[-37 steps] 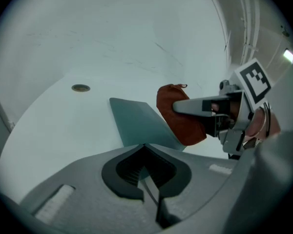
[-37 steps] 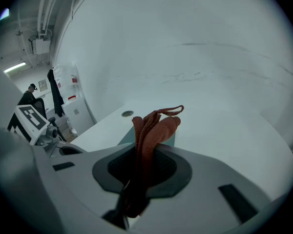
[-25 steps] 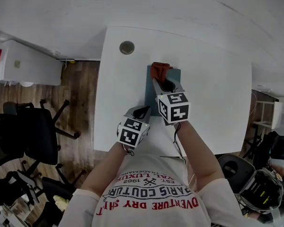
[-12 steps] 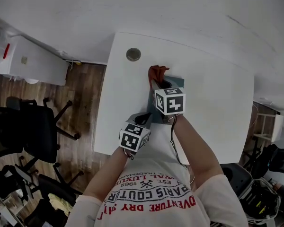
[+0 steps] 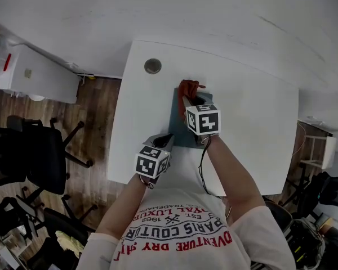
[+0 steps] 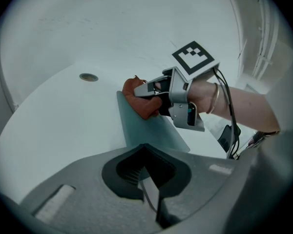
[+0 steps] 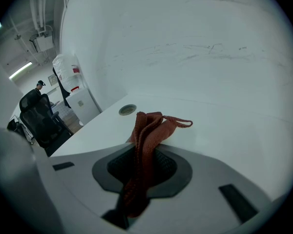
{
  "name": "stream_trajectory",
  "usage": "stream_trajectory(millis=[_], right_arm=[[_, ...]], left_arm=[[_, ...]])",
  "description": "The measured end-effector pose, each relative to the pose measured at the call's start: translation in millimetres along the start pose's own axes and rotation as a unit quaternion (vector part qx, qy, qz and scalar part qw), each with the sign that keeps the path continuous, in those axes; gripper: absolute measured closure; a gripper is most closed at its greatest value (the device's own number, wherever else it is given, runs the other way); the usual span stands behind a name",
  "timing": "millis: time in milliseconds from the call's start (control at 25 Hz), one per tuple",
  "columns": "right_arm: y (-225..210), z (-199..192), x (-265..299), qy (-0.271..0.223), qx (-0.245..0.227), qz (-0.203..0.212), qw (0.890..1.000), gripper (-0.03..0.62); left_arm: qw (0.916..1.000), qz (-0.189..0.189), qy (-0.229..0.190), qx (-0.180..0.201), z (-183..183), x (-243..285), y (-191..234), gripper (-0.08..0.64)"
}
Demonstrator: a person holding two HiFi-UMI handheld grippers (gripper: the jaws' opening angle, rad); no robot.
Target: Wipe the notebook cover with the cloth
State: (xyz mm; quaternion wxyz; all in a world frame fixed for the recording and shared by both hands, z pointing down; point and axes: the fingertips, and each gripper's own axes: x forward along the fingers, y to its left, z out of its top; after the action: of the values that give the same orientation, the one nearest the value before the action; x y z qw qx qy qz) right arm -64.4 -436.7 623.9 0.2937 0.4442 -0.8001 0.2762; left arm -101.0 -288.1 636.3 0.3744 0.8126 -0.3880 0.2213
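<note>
— What has moved?

— Very little. The cloth [image 5: 188, 89] is kept at the far edge of the notebook [image 5: 181, 126], pinched in the right gripper [image 5: 192, 101]. The left gripper [image 5: 164, 140] is now found slightly further left, just off the notebook's near left corner.

— How are the jaws set?

— The right ones are clamped on a fold of the cloth, whose loose end is trailed over the notebook's far edge onto the table [image 5: 253, 122]. The left ones are pressed together, with nothing held between them.

— What room is left around the notebook?

— Bare tabletop is seen on both sides, wider on the right. A round grommet [image 5: 152, 66] is set well apart at the far left. A strip of table is left before the front edge.

— What is hidden?

— In the head view the notebook's middle is covered by the right gripper and its marker cube. In the right gripper view the notebook is barely made out behind the cloth.
</note>
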Motion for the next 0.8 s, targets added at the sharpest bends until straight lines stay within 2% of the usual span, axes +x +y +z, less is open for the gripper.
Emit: stream_trajectory(millis=[440,800], right_arm=[[-47,-18,-26,0.007,0.014,-0.009,1.000,0.511],[-92,-39,-51,0.026,0.047,-0.059,0.997,0.511]], left_arm=[[0.9997,0.002,0.019,0.019,0,1,0,0.551],[0.9988,0.004,0.019,0.045,-1,2,-2,0.551]])
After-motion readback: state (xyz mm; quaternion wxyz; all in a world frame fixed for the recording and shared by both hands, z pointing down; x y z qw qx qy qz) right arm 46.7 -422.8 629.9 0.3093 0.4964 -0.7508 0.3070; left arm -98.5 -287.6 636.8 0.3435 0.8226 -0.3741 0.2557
